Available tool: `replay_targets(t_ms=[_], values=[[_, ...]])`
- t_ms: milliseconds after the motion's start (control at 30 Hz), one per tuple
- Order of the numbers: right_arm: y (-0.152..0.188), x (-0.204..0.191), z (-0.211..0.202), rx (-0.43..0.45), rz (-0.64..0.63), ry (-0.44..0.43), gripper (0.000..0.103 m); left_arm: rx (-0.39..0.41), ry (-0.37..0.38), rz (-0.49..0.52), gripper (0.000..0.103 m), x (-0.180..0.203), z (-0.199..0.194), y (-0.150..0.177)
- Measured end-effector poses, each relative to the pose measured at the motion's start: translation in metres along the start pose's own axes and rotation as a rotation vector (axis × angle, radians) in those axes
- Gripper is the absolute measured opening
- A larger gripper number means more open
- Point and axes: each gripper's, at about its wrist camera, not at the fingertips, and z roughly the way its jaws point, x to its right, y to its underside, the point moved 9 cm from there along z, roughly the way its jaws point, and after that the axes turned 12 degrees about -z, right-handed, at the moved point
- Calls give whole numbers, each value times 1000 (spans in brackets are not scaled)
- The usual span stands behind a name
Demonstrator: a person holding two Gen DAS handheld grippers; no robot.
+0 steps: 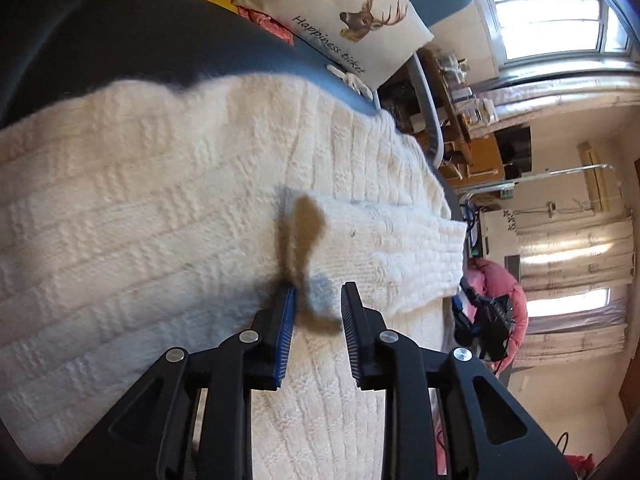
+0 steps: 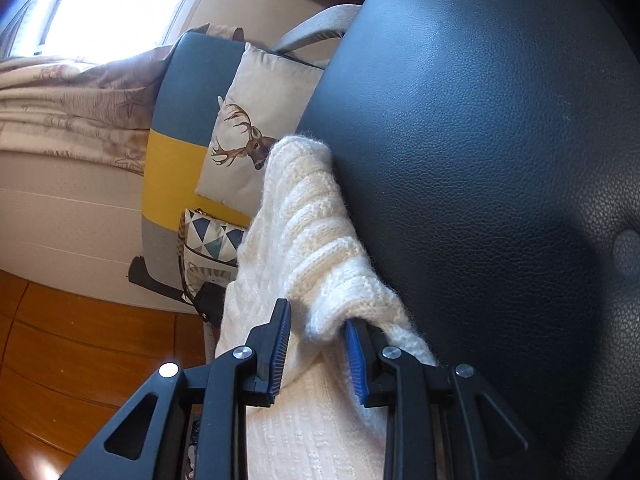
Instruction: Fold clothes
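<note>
A white cable-knit sweater (image 1: 168,208) lies spread over a dark blue leather seat (image 1: 132,36). One sleeve (image 1: 392,240) is folded across its body. My left gripper (image 1: 318,300) hovers just above the sweater, open and empty; it casts a brown shadow on the knit. In the right wrist view the sweater's other sleeve (image 2: 316,232) lies bunched along the seat (image 2: 480,160). My right gripper (image 2: 318,324) is open, its jaws on either side of the sleeve's ribbed cuff (image 2: 344,300), not closed on it.
A deer-print cushion (image 1: 344,16) leans at the back of the sofa, also seen in the right wrist view (image 2: 248,128). A triangle-patterned cushion (image 2: 212,240) sits below it. Wooden floor (image 2: 60,340) lies to the left. A pink garment (image 1: 500,292) hangs beyond the seat edge.
</note>
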Motion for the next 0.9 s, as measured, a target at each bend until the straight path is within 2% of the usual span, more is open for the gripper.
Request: replay_targets(t_ms=[67, 100, 133, 200, 233, 300, 333, 433, 500, 533, 567, 633, 767, 900], values=[[0, 1, 0, -2, -12, 8, 27, 36, -31, 40, 22, 8, 1, 0], [0, 1, 0, -3, -17, 12, 27, 62, -41, 72, 12, 13, -2, 1], [0, 2, 0, -3, -23, 16, 27, 84, -45, 104, 8, 19, -6, 4], [0, 3, 0, -5, -35, 23, 25, 120, -58, 157, 7, 27, -15, 12], [0, 3, 0, -6, -40, 27, 25, 128, -95, 167, 7, 24, -15, 16], [0, 4, 0, -8, -52, 35, 20, 135, -235, 159, 7, -2, -9, 16], [0, 5, 0, -9, -58, 39, 19, 138, -235, 134, 6, -10, -7, 15], [0, 6, 0, -11, -75, 51, 15, 153, -158, 42, 6, -16, -16, 9], [0, 3, -1, -23, -100, 62, 15, 130, -160, 35, 7, -14, -15, 11], [0, 0, -2, -40, -110, 61, 21, 117, -161, 32, 8, -14, -14, 12], [0, -2, -3, -57, -120, 61, 21, 118, -170, 39, 8, -12, -16, 13], [0, -6, -7, -95, -148, 67, 22, 159, -179, 65, 8, -6, -26, 12], [-10, -21, -40, -133, -367, 205, 26, 236, -129, 107, 8, 15, -50, 10], [-33, -55, -46, -84, -594, 279, 25, 219, -135, 140, 9, 35, -29, 11]])
